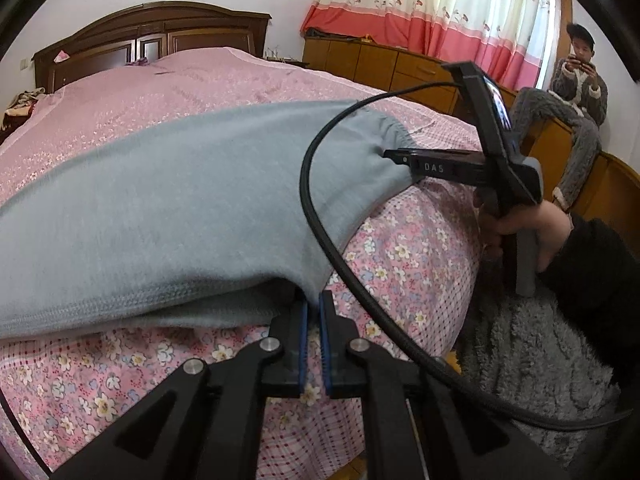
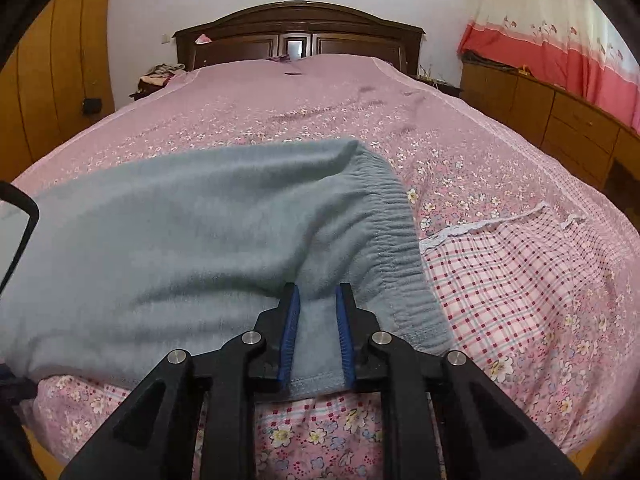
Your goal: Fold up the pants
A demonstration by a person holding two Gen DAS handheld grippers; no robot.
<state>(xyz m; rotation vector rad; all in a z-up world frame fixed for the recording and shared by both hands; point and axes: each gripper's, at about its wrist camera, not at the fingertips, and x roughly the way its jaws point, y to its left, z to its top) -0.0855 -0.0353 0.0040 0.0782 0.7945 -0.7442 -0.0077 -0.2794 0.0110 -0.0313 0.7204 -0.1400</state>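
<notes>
The grey pants point(image 1: 168, 200) are lying across the near end of the bed point(image 1: 400, 248), on a pink floral bedspread point(image 2: 480, 168) that is giving way to a pink checked sheet point(image 2: 500, 272) at the right. In the left wrist view, the left hand-held gripper point(image 1: 313, 320) is clenching its blue pads almost together on the hem edge of the pants, with a fold of grey cloth running in at the tips. In the right wrist view, the right hand-held gripper point(image 2: 317, 320) is grasping the pants just beside the gathered elastic waistband point(image 2: 396, 232); its blue pads are standing a little apart with a thick layer of grey fabric filling the gap between them. From the left view the right tool is showing side-on, and the white letters "DAS" point(image 1: 434, 168) are reading along its black finger; a hand point(image 1: 532, 232) in a dark sleeve is gripping its handle, and a black cable point(image 1: 320, 240) is looping in front. A small screen on that tool is glowing, but nothing on it is legible. A person point(image 1: 576, 96) is sitting on the wooden cabinet point(image 1: 400, 64) under red and white flowered curtains point(image 1: 432, 8). A dark headboard point(image 2: 300, 36) is standing at the far end.
</notes>
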